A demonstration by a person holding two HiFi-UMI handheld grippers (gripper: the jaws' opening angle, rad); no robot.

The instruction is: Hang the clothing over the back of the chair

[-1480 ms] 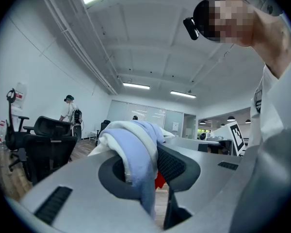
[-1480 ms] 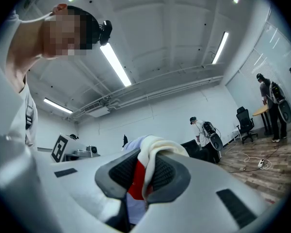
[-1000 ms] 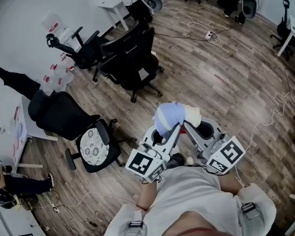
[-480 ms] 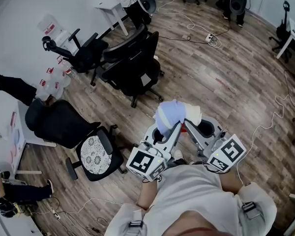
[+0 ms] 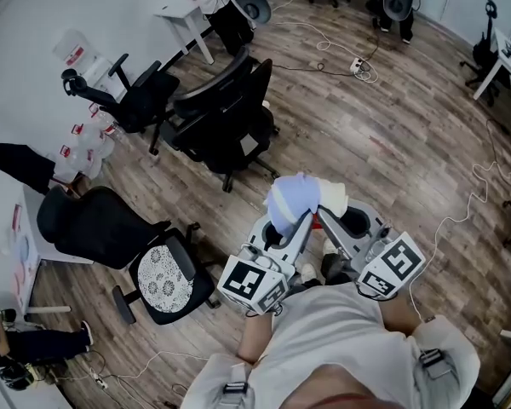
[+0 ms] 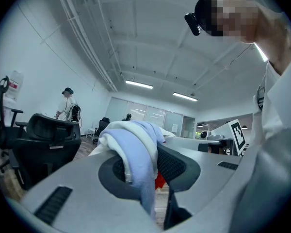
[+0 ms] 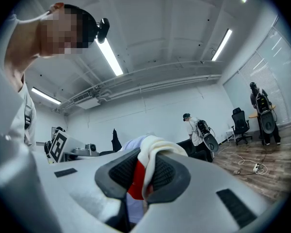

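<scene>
**A:** Where is the clothing (image 5: 302, 201) sitting right now?

**B:** It's riding bunched up in the air in front of the person, above the wooden floor (image 5: 392, 143) and not on any chair. The left gripper (image 5: 289, 226) is pinching the pale blue and white folds. The right gripper (image 5: 330, 216) is clamping a cream fold, with a red bit showing between its pads. Both are squeezing cloth, and neither is letting go.

**A:** Which chair are they aiming for?

**B:** I'm only guessing. A tall black office chair (image 5: 226, 118) is standing just ahead, beside a second one (image 5: 132, 100) by the white wall. A third chair (image 5: 106, 228) with a patterned seat cushion (image 5: 163, 271) is sitting off to the left.

**A:** What's making this step go well?

**B:** I'd be spreading the grippers apart first, so the bundle is opening into a flat sheet. Then I'd be bringing it in above the backrest's top edge, so half is falling on each side. Releasing it while it's bunched is risking a slide onto the seat or the floor.
</scene>
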